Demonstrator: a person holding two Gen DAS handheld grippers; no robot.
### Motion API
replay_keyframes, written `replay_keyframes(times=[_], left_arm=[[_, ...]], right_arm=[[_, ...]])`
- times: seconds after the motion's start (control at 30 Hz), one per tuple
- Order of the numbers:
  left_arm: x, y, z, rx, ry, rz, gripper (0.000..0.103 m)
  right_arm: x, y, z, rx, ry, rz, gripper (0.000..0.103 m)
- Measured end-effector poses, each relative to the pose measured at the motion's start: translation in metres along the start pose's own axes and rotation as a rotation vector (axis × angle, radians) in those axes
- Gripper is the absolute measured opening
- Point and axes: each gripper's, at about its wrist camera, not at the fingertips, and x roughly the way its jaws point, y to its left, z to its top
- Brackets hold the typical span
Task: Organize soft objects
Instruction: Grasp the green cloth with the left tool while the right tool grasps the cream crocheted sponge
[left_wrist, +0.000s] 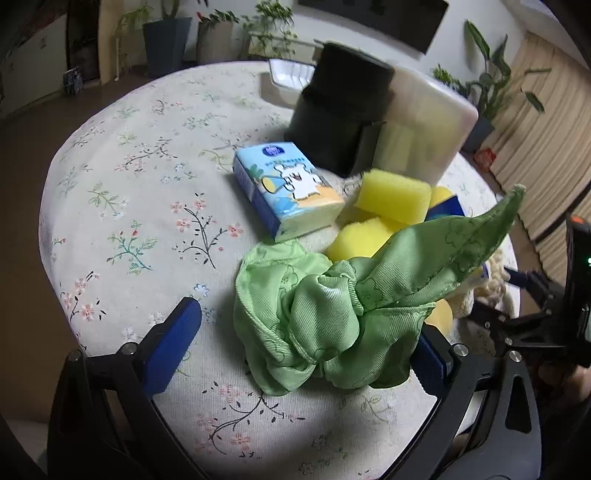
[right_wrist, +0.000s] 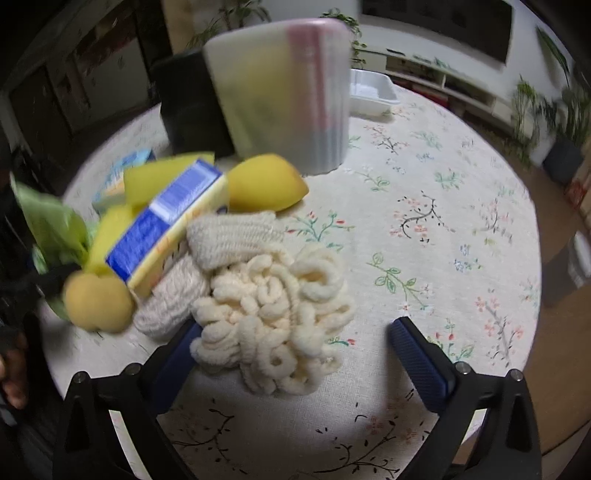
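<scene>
the round table (left_wrist: 122, 206) with its floral cloth fills both views. toward twelve o'clock in the left wrist view a frosted plastic box (left_wrist: 432, 125) stands upright with a black container (left_wrist: 343, 118) touching its left side, and a white tray (left_wrist: 288, 75) sits behind them near the far rim; potted plants line the room beyond.

the green cloth (left_wrist: 332, 295) is the biggest soft thing – a crumpled heap at about five o'clock from the table's middle, one corner sticking up toward two o'clock. it lies between the fingers of the left gripper (left_wrist: 306, 332), which stand wide apart; the right finger is half hidden under the cloth's edge and the left finger is well clear of it, so nothing is gripped.

in the right wrist view the cream loopy cloth (right_wrist: 280, 317) lies at six o'clock from the box, between the fingers of the right gripper (right_wrist: 295, 347). those jaws are spread as wide as they go – the left finger just beside or touching the cloth, i cannot tell which, the right finger well apart from it – holding nothing.

smaller things cluster between the cloths: a pale blue tissue pack (left_wrist: 288, 192) at ten o'clock from the green cloth, yellow sponges (left_wrist: 395, 195) at one o'clock, a blue-and-yellow pack (right_wrist: 170, 225) leaning on them, and a cream knitted piece (right_wrist: 229, 236) touching the loopy cloth.
</scene>
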Motion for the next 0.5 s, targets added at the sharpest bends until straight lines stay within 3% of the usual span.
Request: replay_keyframes(times=[0.1,0.33,0.5], left_arm=[[-0.002,-0.004,-0.004,0.005,-0.03,-0.007,0.103],[0.001,-0.008,0.011,0.031,0.022,0.0,0.102],[0.002,-0.015,0.008,0.09,0.008,0.029,0.101]], right_arm=[[-0.002,-0.002,-0.002,0.018,-0.021,0.005,0.103],[-0.003,0.0,0.0,0.024,-0.029,0.003,0.103],[-0.003,-0.003,-0.003,0.037,-0.046,0.006,0.095]])
